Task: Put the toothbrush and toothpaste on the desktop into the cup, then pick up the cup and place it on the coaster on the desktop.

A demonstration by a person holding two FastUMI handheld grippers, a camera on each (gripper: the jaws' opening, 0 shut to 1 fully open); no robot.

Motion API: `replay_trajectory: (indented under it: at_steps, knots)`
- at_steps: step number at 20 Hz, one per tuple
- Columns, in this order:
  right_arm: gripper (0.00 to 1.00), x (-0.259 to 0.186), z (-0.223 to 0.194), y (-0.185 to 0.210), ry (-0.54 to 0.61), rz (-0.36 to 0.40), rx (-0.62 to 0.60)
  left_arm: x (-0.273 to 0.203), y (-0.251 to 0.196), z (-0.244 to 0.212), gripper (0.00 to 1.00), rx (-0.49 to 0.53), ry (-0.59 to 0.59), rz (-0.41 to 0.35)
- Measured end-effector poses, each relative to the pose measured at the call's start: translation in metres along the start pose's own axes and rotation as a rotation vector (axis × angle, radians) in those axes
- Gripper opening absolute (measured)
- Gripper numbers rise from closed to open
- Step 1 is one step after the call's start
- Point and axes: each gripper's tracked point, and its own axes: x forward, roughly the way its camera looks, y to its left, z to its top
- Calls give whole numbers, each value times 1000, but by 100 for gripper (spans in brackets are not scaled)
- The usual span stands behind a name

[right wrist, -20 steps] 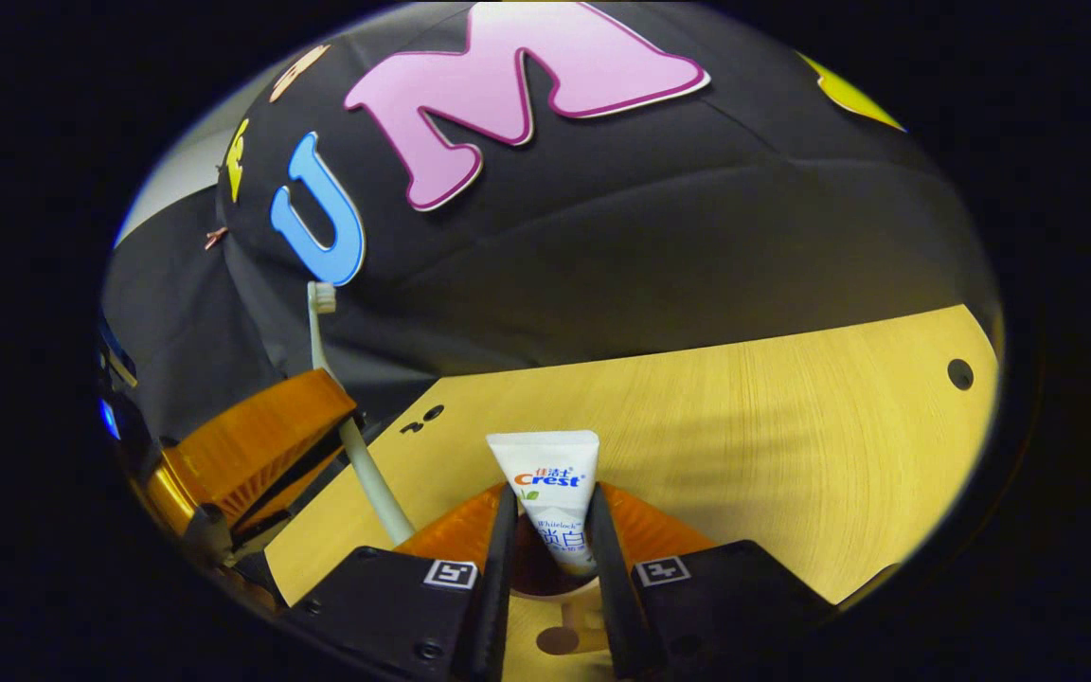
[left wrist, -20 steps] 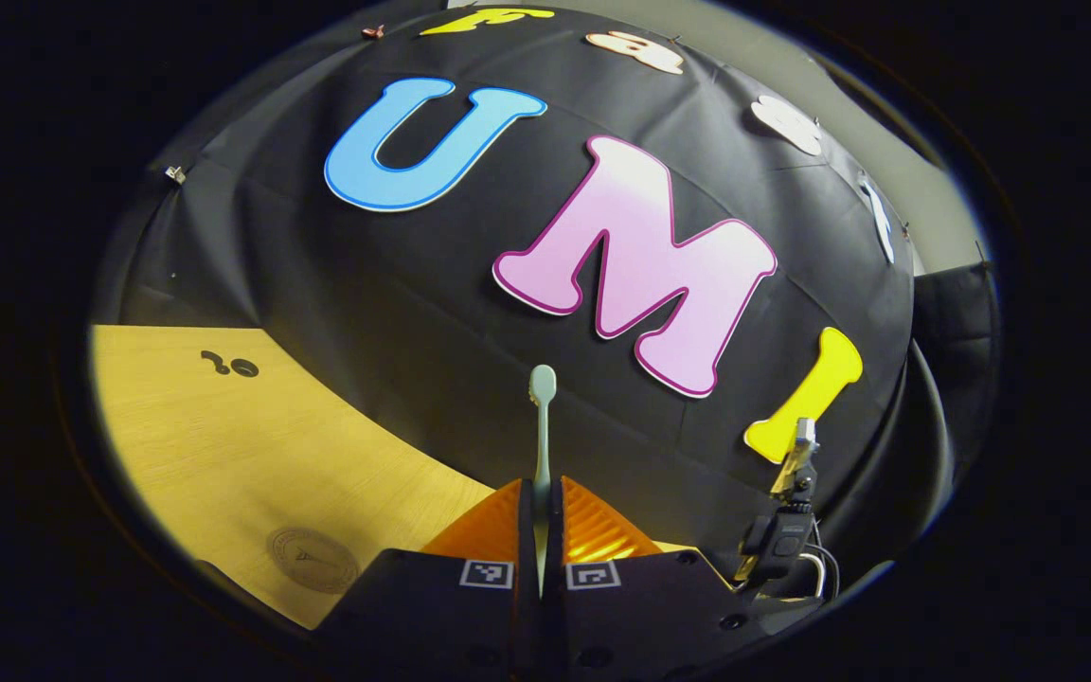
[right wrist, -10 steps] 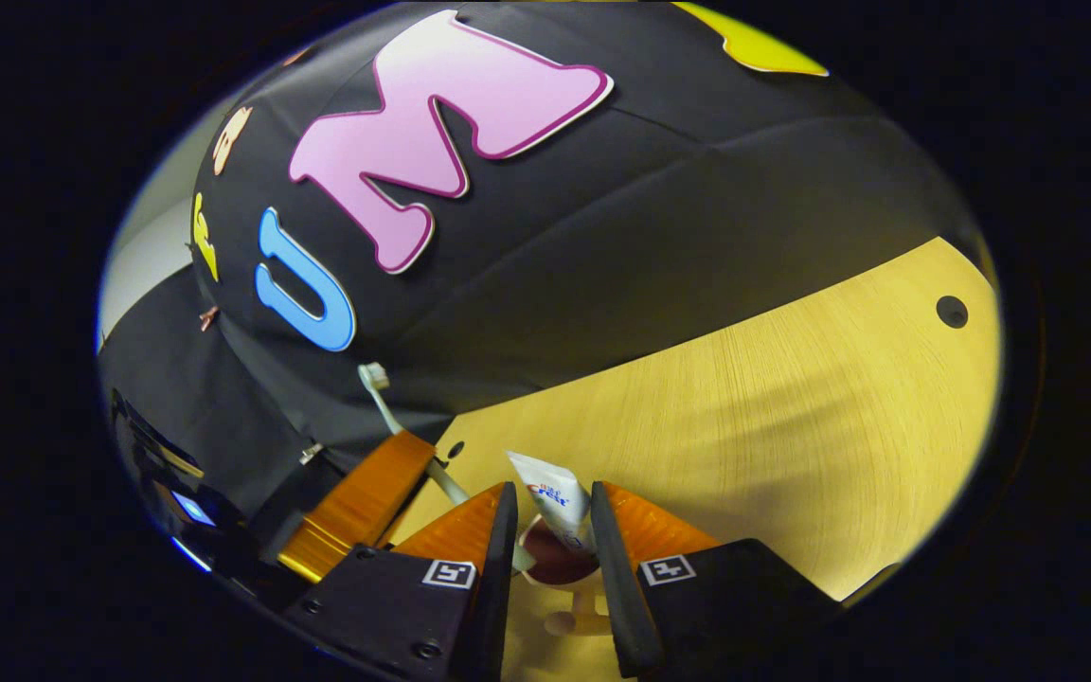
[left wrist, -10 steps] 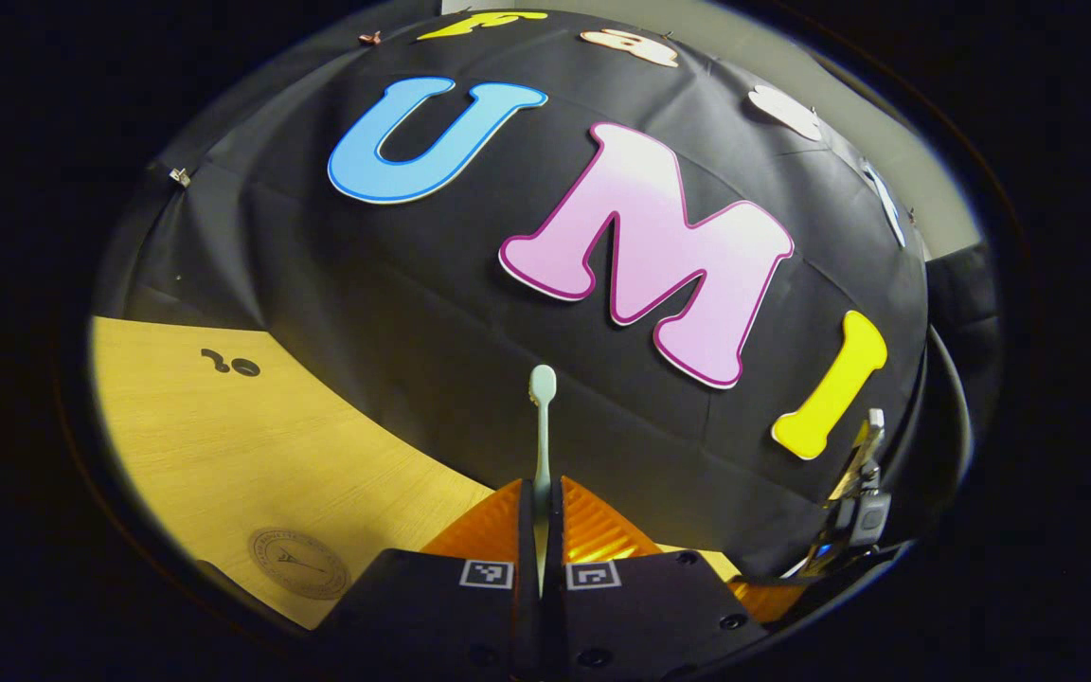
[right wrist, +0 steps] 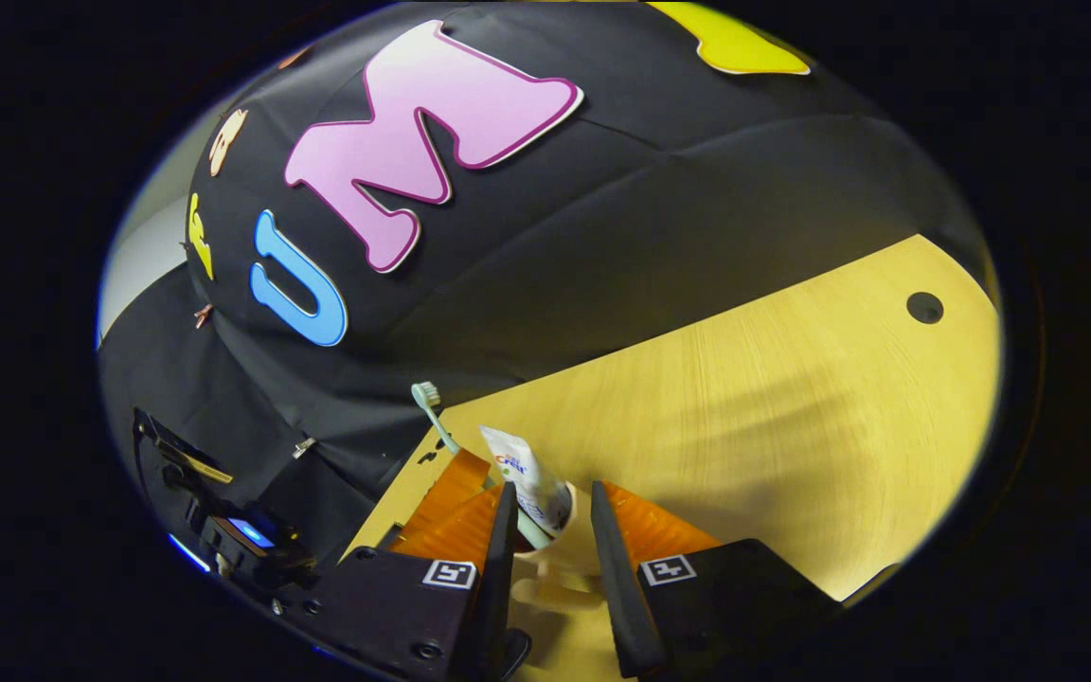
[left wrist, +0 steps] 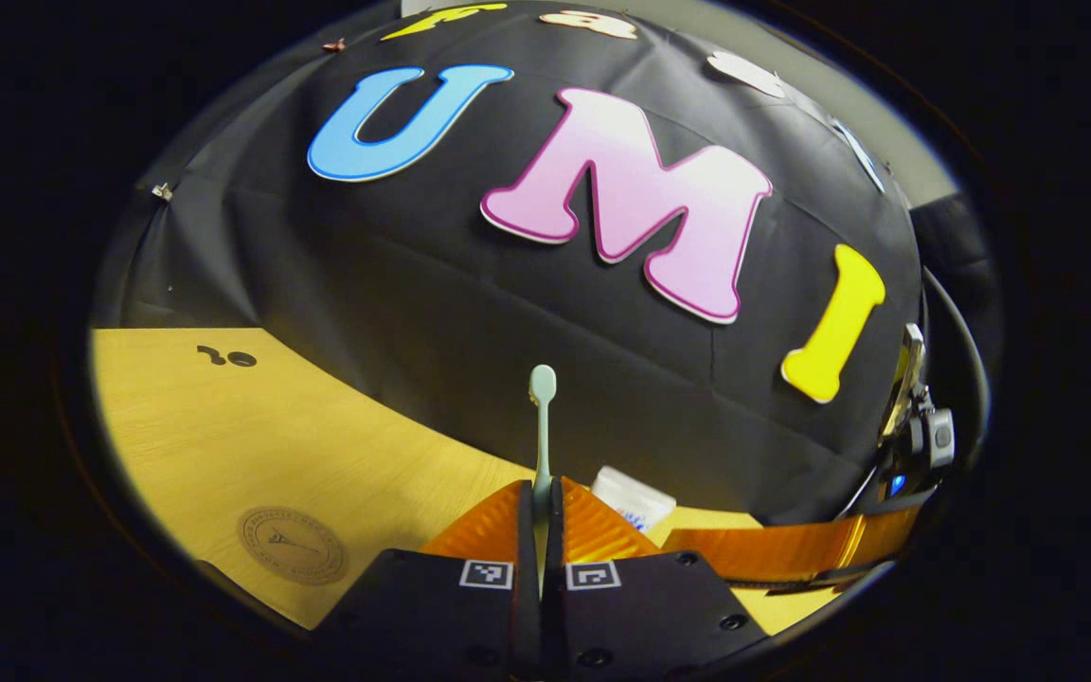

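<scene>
My left gripper (left wrist: 543, 488) is shut on the pale green toothbrush (left wrist: 543, 417), which points up and away from it. In the right gripper view the toothbrush (right wrist: 429, 398) slants down toward the cream cup (right wrist: 560, 559), held by the left gripper's fingers (right wrist: 451, 478). The white toothpaste tube (right wrist: 519, 469) leans in the cup, and its top edge (left wrist: 634, 496) also shows in the left gripper view. My right gripper (right wrist: 550, 490) is just behind and above the cup, its fingers apart and off the tube. The round brown coaster (left wrist: 293, 545) lies on the desk at the lower left.
The light wooden desktop (right wrist: 744, 426) runs to the booth's black cloth wall. It has a round cable hole (right wrist: 924, 307) at the far right and a dark cut-out (left wrist: 228, 358) at the far left. One of the right gripper's fingers (left wrist: 782, 554) lies low at the right.
My right gripper let the toothpaste go; the tube tipped over and now stands in the cup. The left gripper brought the toothbrush in close beside the cup.
</scene>
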Motion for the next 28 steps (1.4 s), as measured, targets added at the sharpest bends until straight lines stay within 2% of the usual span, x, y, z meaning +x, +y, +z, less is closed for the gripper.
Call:
replay_trajectory:
  at_steps: [2, 5, 9, 10, 11, 12, 13, 15, 18, 19, 20, 21, 22, 23, 24, 26, 27, 28]
  knots:
    - [48, -6, -7, -6, 22, -14, -21, -7, 3, -6, 7, 17, -1, 7]
    - [48, -12, -13, -8, 44, -25, -55, -10, 13, -16, 16, 74, 15, 33]
    - [48, -20, -21, -4, 62, -36, -104, -14, 17, -32, 29, 58, 69, 26]
    - [48, -22, -23, -3, 71, -38, -117, -16, 19, -32, 30, 56, 68, 27]
    - [48, -23, -26, -1, 82, -42, -125, -19, 20, -31, 24, 59, 71, 30]
    - [48, -25, -29, 1, 94, -42, -132, -25, 23, -32, 48, 61, 78, 31]
    - [48, -26, -32, 3, 106, -46, -138, -30, 25, -30, 44, 64, 87, 28]
    - [48, -29, -35, 6, 124, -66, -162, -45, 34, -24, 52, 72, 107, 36]
    - [48, -32, -44, 11, 167, -111, -194, -76, 51, -13, 58, 56, 141, 44]
    - [48, -33, -50, 12, 187, -129, -208, -87, 58, -7, 63, 63, 150, 49]
    - [50, -34, -56, 12, 211, -149, -228, -99, 67, -3, 75, 81, 161, 61]
    - [52, -34, -61, 13, 237, -170, -250, -110, 77, 1, 69, 108, 176, 76]
    - [52, -35, -66, 14, 258, -185, -270, -123, 85, 1, 71, 128, 199, 86]
    - [46, -35, -71, 17, 281, -198, -286, -135, 91, 2, 71, 137, 220, 86]
    - [58, -33, -73, 19, 295, -205, -297, -148, 96, 5, 71, 143, 233, 84]
    - [60, -27, -77, 22, 341, -233, -319, -171, 107, 10, 71, 176, 253, 85]
    - [63, -24, -78, 22, 357, -254, -330, -181, 113, 13, 80, 202, 262, 91]
    - [63, -21, -80, 19, 382, -283, -349, -192, 118, 14, 81, 230, 269, 96]
